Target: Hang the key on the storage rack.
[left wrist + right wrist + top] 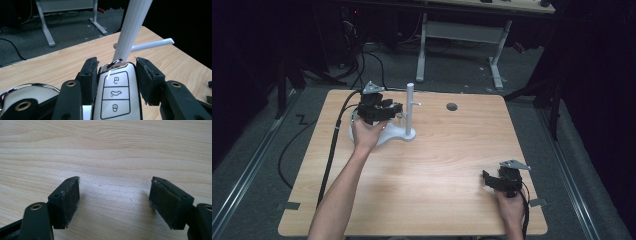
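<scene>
- Two grippers work over a light wooden table: in the high view the left gripper sits at the far left part, beside a white stand, and the right gripper rests near the front right corner, well apart from it.
- From the high view alone, what the left gripper carries cannot be made out; its dark body hides the load.
- The left gripper view settles it: a white car key fob with a chrome rim stands between the two black jaws, their pads pressed against its two sides, so the jaws are closed on the fob.
- The fob's chrome top end sits right at the foot of the stand's white post; whether they touch I cannot tell. A thin side peg sticks out from the post behind it.
- Only the high view shows the stand's flat, rounded base under the person's left hand.
- The right gripper view looks along wide-open jaws onto bare wood grain, with nothing between the pads.
- No brand name or lettering can be read. The fob's face carries three outlined button symbols stacked in a column: a padlock at top, a car outline in the middle, a padlock at the bottom.
</scene>
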A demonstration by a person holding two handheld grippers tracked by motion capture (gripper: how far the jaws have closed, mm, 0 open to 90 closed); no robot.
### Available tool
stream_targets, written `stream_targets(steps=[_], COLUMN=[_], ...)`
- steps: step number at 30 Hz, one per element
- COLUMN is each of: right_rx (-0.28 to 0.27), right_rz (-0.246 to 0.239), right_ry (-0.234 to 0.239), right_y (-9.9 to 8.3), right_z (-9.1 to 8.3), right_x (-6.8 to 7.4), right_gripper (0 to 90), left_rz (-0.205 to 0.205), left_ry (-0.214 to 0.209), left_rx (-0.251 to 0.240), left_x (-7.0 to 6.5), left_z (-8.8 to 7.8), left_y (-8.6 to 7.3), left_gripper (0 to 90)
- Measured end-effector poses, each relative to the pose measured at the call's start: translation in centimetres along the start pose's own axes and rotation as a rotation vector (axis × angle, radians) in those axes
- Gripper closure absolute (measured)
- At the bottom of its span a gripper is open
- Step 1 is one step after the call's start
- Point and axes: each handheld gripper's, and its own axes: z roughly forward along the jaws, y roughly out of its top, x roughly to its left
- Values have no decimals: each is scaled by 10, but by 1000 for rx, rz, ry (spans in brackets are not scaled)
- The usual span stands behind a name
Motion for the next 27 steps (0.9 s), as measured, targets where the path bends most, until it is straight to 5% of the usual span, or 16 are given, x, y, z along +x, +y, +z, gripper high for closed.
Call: stream_targets(steps=[27], right_rx=[1], right_rz=[1], right_ry=[-1], right_y=[0], right_z=[0], right_x=[0], right_gripper=[244], left_rz=[2], left_ry=[1], left_rx=[31], left_x=[-19], left_z=[7], left_y=[-30], left_gripper=[530])
